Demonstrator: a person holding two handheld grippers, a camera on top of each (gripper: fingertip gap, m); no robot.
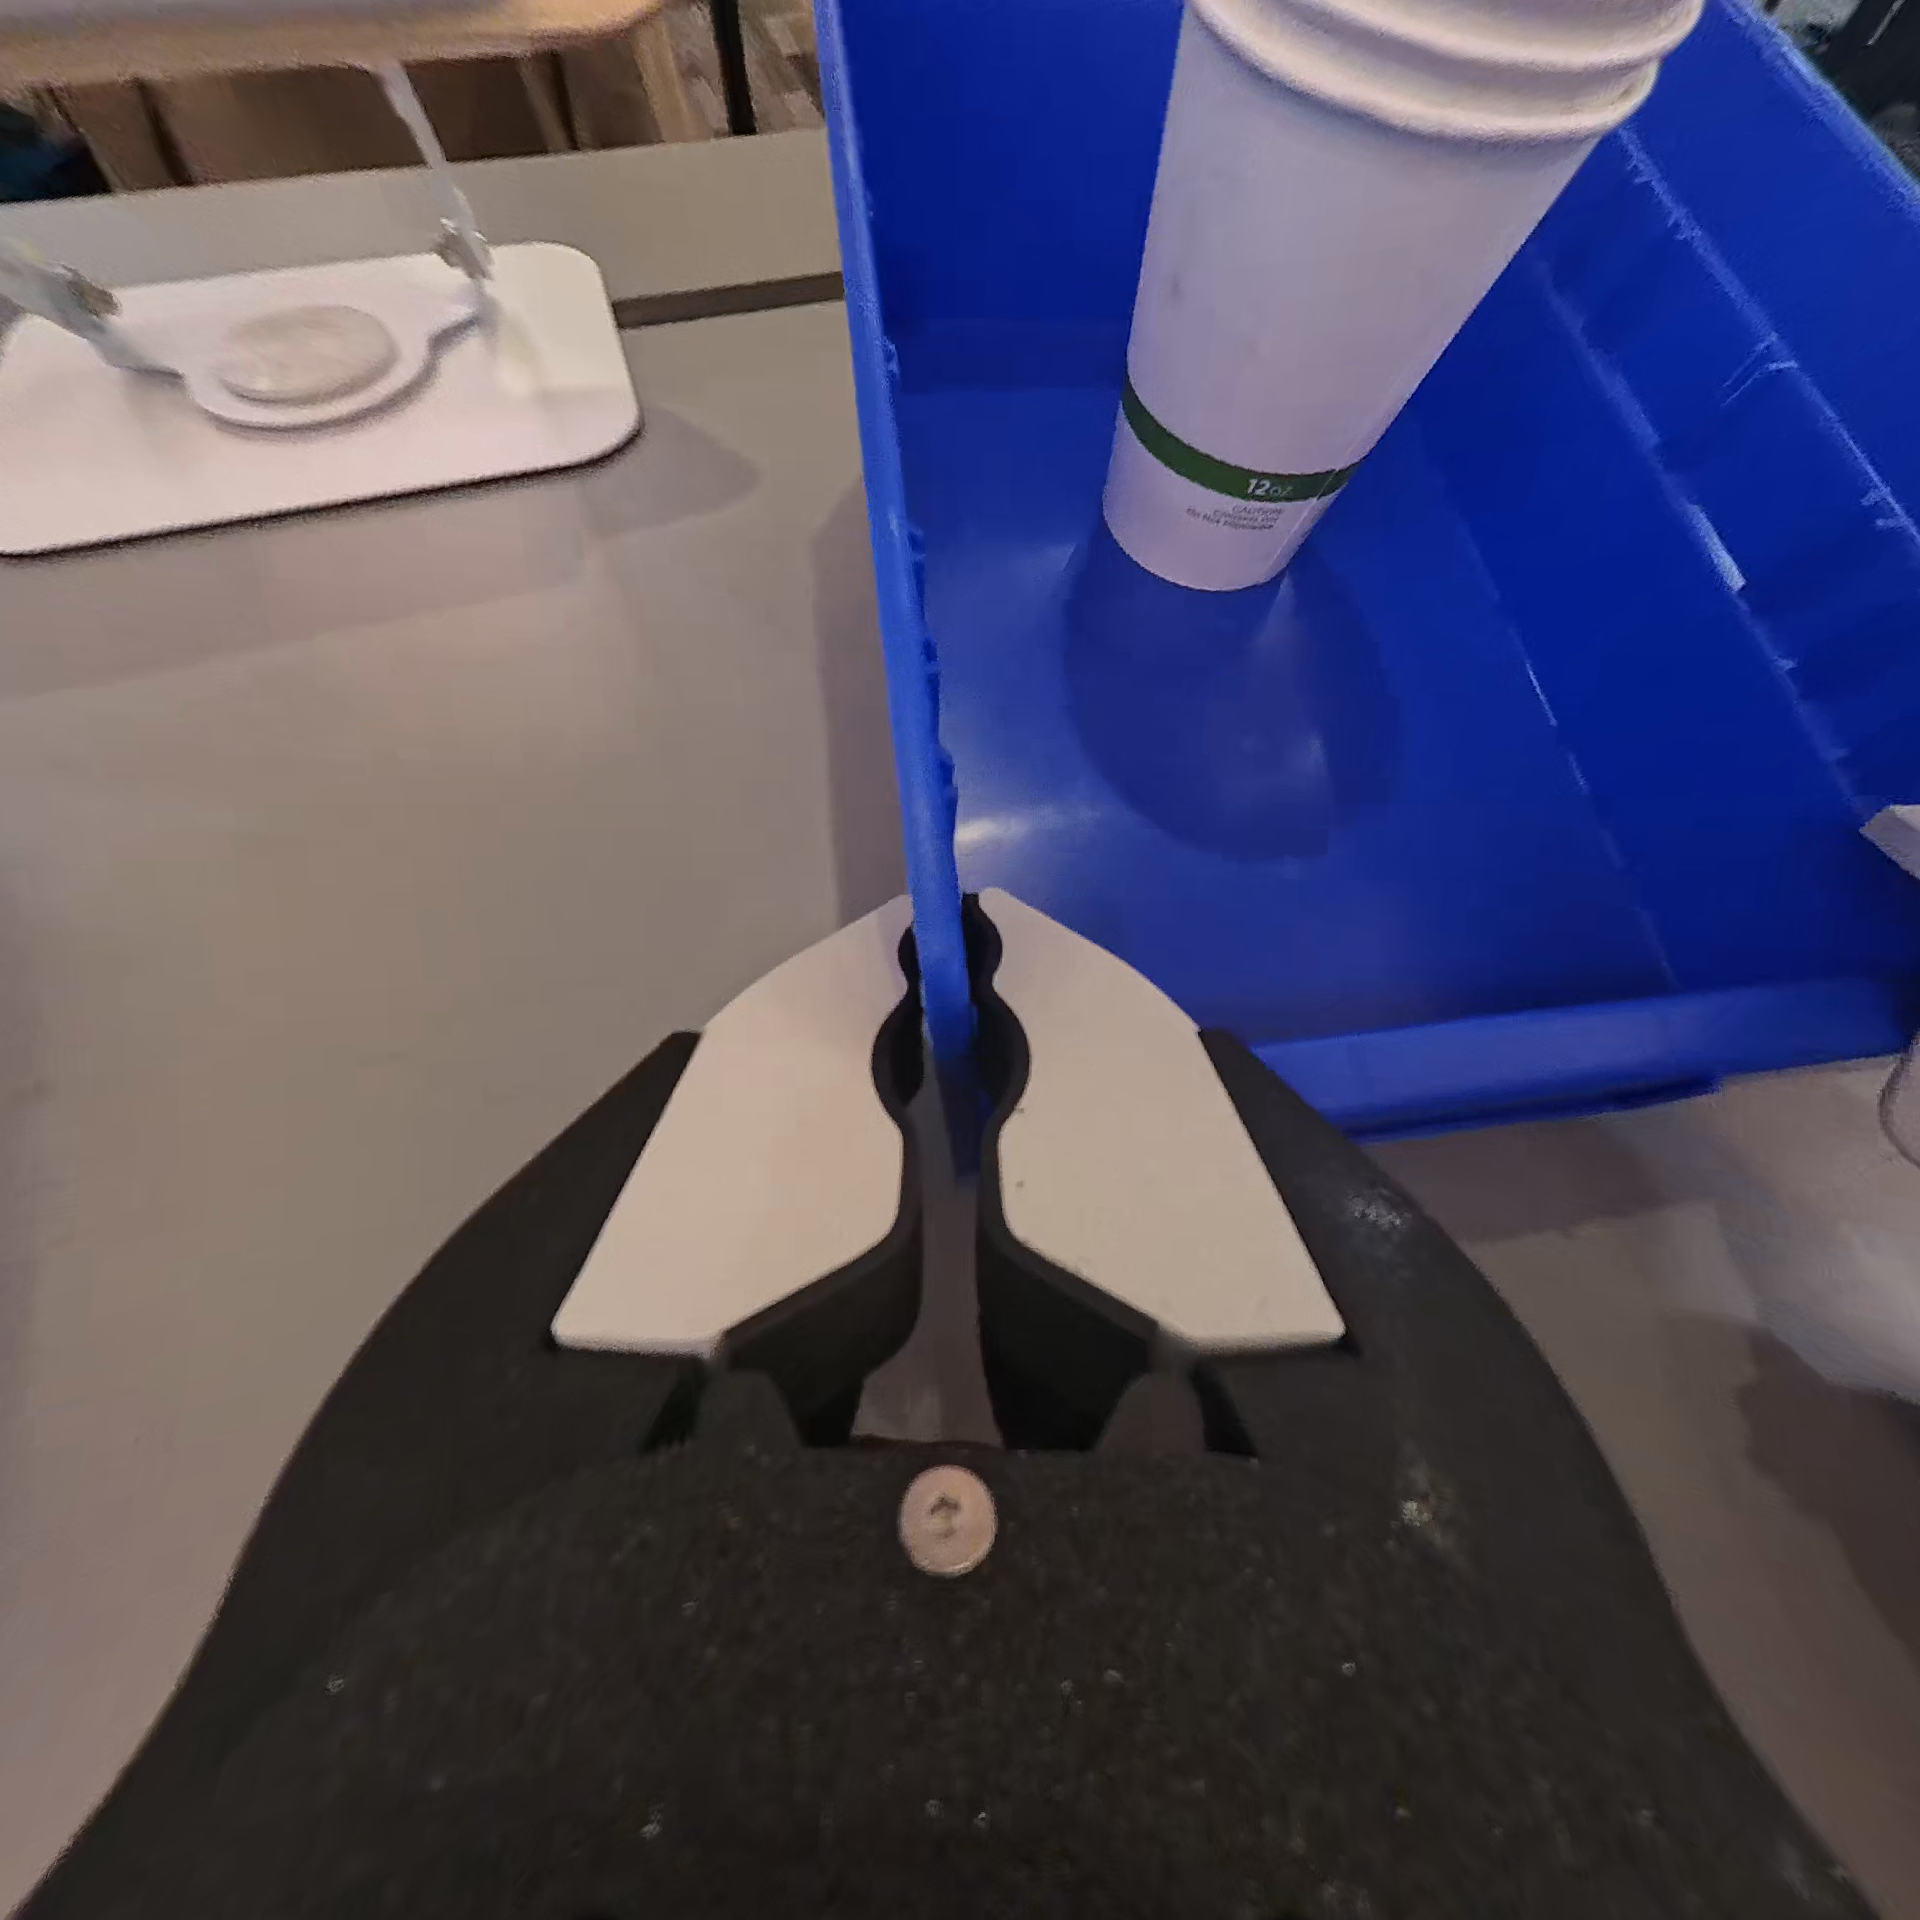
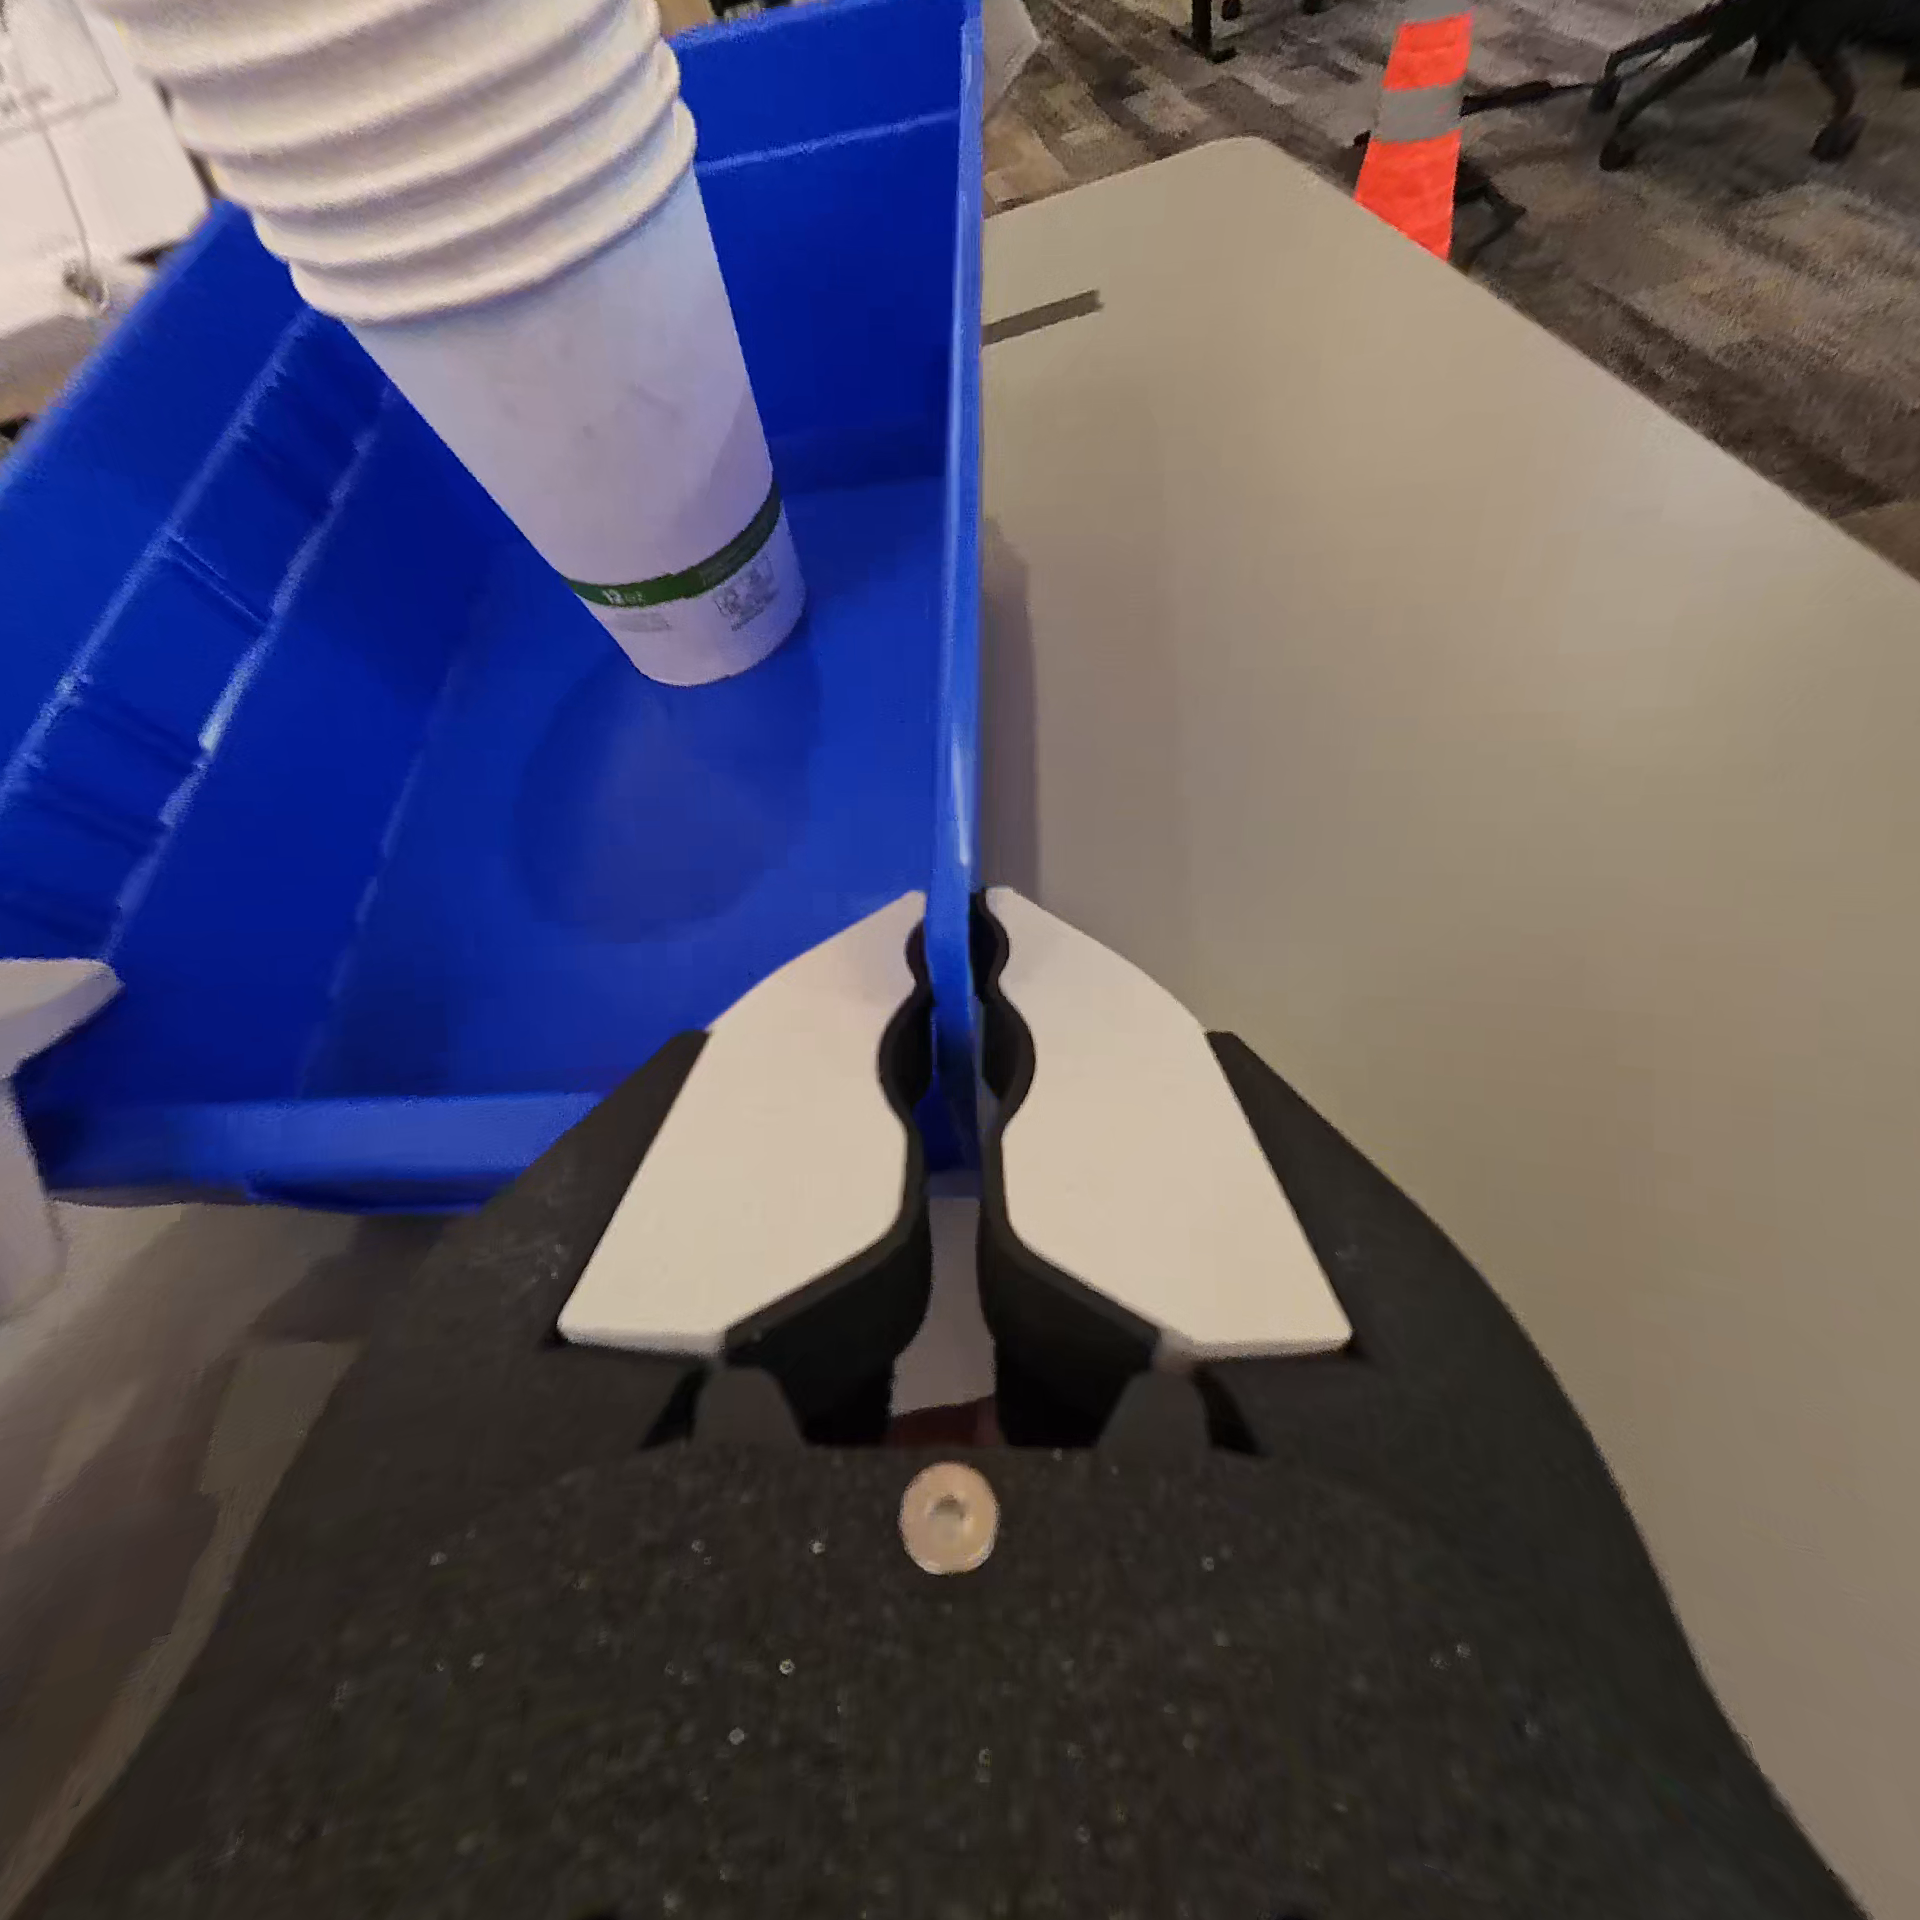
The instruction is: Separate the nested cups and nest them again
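Note:
A stack of nested white paper cups (image 1: 1320, 281) with a green band near the base stands upright inside a blue plastic bin (image 1: 1455, 831). It also shows in the right wrist view (image 2: 582, 395), in the same bin (image 2: 312, 831). My left gripper (image 1: 943, 914) is shut on the bin's left side wall (image 1: 883, 468), one pad on each face. My right gripper (image 2: 954, 914) is shut on the bin's right side wall (image 2: 961, 468) in the same way. Neither gripper touches the cups.
The bin sits on a grey table (image 1: 416, 831). A white flat stand (image 1: 312, 395) with a round recess lies at the table's back left. An orange traffic cone (image 2: 1418, 125) and office chair legs (image 2: 1714, 73) stand on the floor beyond the table's right edge (image 2: 1662, 416).

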